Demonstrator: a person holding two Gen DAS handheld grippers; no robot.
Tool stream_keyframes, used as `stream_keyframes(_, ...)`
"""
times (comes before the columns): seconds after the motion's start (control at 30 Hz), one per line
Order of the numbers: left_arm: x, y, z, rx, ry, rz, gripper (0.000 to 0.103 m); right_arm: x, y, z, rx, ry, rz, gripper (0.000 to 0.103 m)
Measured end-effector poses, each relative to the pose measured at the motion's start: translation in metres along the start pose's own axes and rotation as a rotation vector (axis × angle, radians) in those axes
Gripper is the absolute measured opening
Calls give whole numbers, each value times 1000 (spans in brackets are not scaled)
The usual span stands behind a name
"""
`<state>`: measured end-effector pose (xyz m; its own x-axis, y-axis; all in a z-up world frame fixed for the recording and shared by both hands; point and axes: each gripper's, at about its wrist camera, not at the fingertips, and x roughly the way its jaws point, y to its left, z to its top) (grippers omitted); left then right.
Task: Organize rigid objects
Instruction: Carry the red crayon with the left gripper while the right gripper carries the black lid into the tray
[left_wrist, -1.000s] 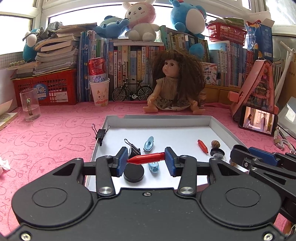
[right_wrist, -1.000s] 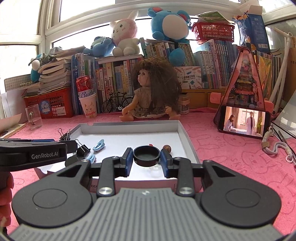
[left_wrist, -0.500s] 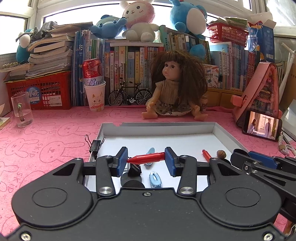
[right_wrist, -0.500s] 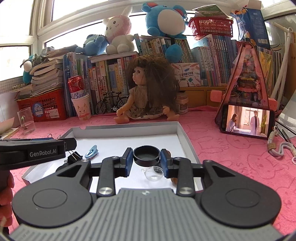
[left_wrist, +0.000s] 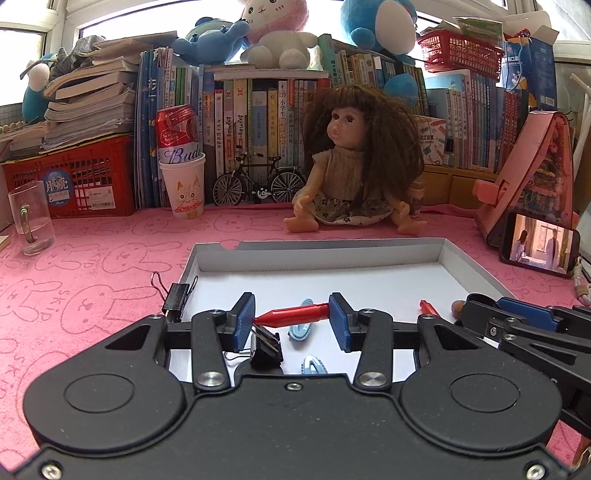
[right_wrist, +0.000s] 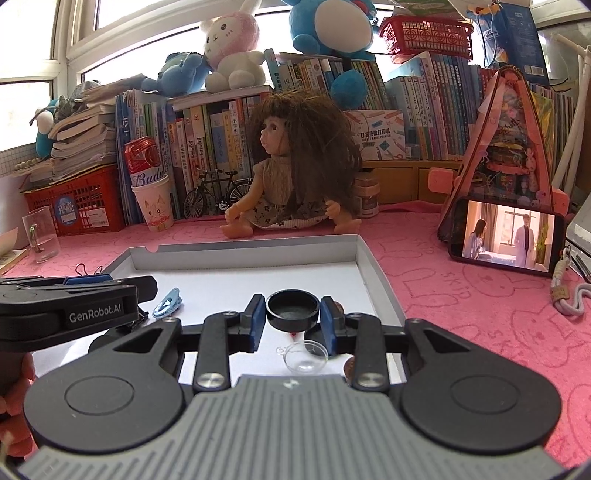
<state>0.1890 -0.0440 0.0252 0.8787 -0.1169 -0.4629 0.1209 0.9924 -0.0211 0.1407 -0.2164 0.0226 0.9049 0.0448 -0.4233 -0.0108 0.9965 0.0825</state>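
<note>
My left gripper (left_wrist: 291, 317) is shut on a red pen-like stick (left_wrist: 293, 314), held level above the near part of a white shallow tray (left_wrist: 317, 258). My right gripper (right_wrist: 293, 314) is shut on a black round cap (right_wrist: 293, 309), held above the same tray (right_wrist: 251, 264). In the tray lie two light blue clips (left_wrist: 312, 365), a black binder clip (left_wrist: 266, 347), a second red stick (left_wrist: 428, 308) and a brown nut (left_wrist: 458, 306). A clear round dish (right_wrist: 306, 356) lies under the right gripper. Another binder clip (left_wrist: 175, 297) grips the tray's left rim.
A doll (left_wrist: 354, 166) sits just behind the tray on the pink mat. A glass mug (left_wrist: 31, 218) stands far left, a paper cup with a can (left_wrist: 183, 177) at the back, a phone (left_wrist: 539, 247) on a pink stand at right. Books and plush toys fill the back.
Both grippers have risen and drawn back a little, each still holding its object; the tray's contents sit lower in both views.
</note>
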Motion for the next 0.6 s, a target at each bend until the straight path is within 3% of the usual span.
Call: stream_keyframes(0.6, 22, 2, 1, 0, 19, 16, 41, 19, 5, 3, -9, 28, 7, 37)
